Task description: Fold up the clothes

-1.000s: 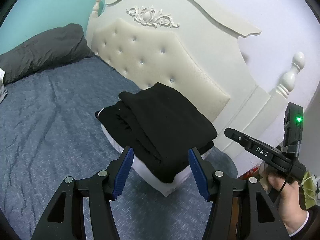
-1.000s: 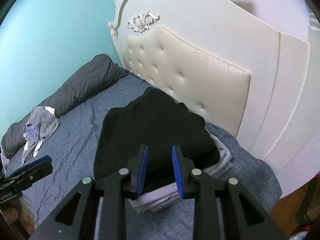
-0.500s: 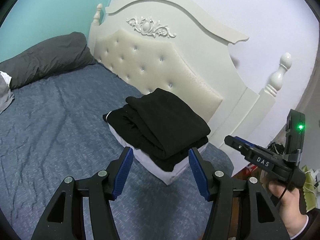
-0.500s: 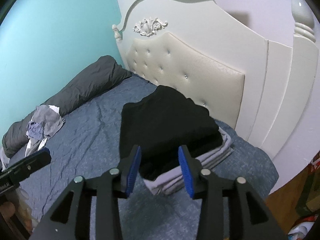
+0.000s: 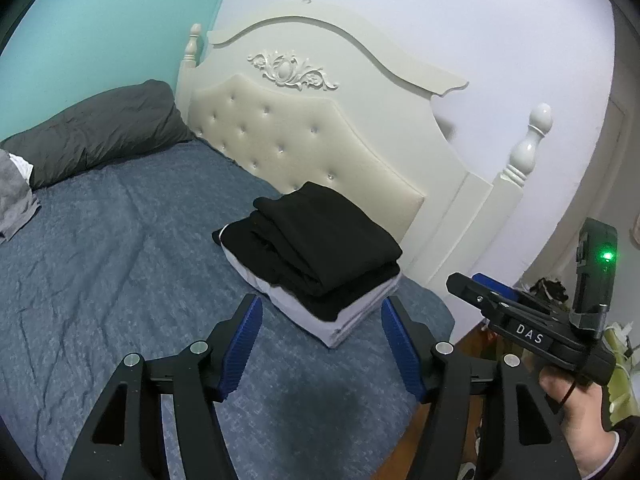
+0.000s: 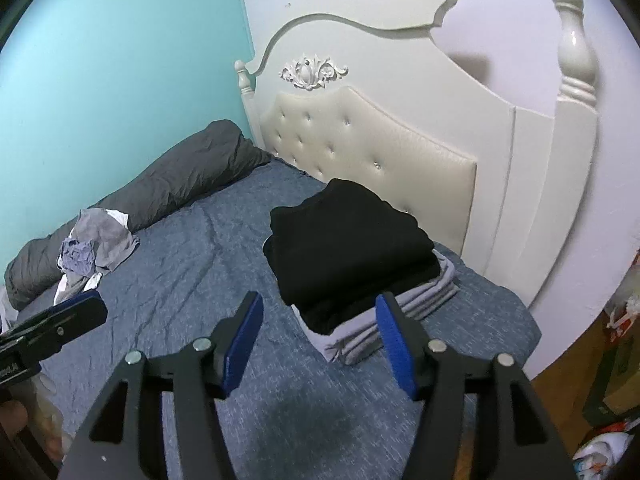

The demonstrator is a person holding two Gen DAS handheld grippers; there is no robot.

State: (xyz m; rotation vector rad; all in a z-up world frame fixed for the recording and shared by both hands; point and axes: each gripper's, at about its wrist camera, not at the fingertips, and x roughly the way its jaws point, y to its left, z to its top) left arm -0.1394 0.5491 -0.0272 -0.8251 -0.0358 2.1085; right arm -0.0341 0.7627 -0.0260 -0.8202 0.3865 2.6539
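Note:
A folded black garment (image 5: 320,240) (image 6: 344,240) lies on top of a stack of folded pale grey clothes (image 5: 340,320) (image 6: 404,304) at the bed's head corner, against the headboard. My left gripper (image 5: 320,336) is open and empty, held back from the stack above the blue bedspread. My right gripper (image 6: 318,336) is open and empty too, with the stack's near corner showing between its fingers. A loose heap of unfolded grey and white clothes (image 6: 96,248) lies far left on the bed.
A blue bedspread (image 5: 100,272) covers the bed. A dark grey rolled duvet (image 5: 96,128) lies along the teal wall. The white tufted headboard (image 5: 320,136) stands behind the stack. Floor clutter (image 6: 616,360) sits past the bed's right edge. A hand (image 5: 576,420) holds the right gripper.
Both grippers have pulled back from the stack, which now looks smaller. The right gripper's jaws went from nearly shut to wide open. The black garment stays on the stack.

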